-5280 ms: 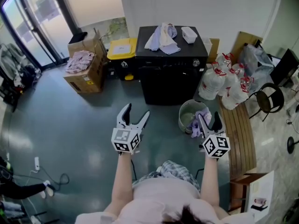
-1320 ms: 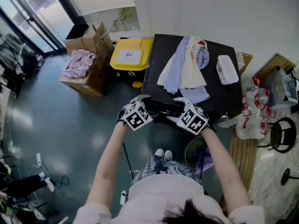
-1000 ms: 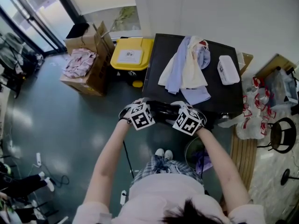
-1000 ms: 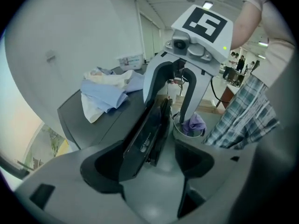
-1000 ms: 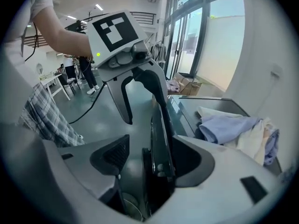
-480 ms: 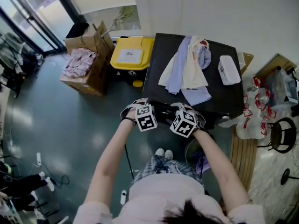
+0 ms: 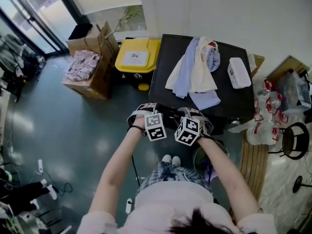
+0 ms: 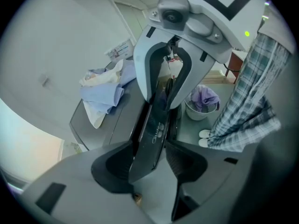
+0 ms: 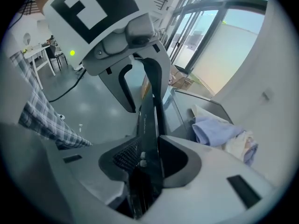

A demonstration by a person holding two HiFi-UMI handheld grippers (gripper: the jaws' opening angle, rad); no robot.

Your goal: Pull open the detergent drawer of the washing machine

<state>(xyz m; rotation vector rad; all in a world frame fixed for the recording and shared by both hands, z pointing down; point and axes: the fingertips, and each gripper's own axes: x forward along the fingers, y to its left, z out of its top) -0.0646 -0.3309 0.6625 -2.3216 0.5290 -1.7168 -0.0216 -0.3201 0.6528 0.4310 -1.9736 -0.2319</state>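
One black washing machine (image 7: pixel 234 101) is filling the middle of the head view. I am standing the rig square to its front, so both arms are reaching its top front edge from above. Loose laundry (image 7: pixel 192 72) and a white box (image 7: pixel 238 73) are lying on its lid, well back from that edge, so nothing there is getting in the way of a pull.

Along the front edge the detergent drawer front (image 8: pixel 159 120), a long glossy black panel, is running lengthwise away from each gripper camera. I am taking it at two places along its length, I judge, so that it will slide out straight and not skew in its slot. How far out it already is, I cannot tell.

On the left gripper (image 8: pixel 150 158) the jaws have just been closing. They are now sitting at a middling width with the panel between them, and the pads appear to be pressing both faces.

On the right gripper (image 9: pixel 147 160) the jaws have likewise just been closing, to a narrower gap. Its ribbed pad (image 9: pixel 122 160) is bearing on one face of the panel while the other jaw is backing the opposite face.

Both grippers are pointing steeply down, so the jaws are biting over the panel's upper edge. I judge that a straight pull toward me is calling for exactly this hold.
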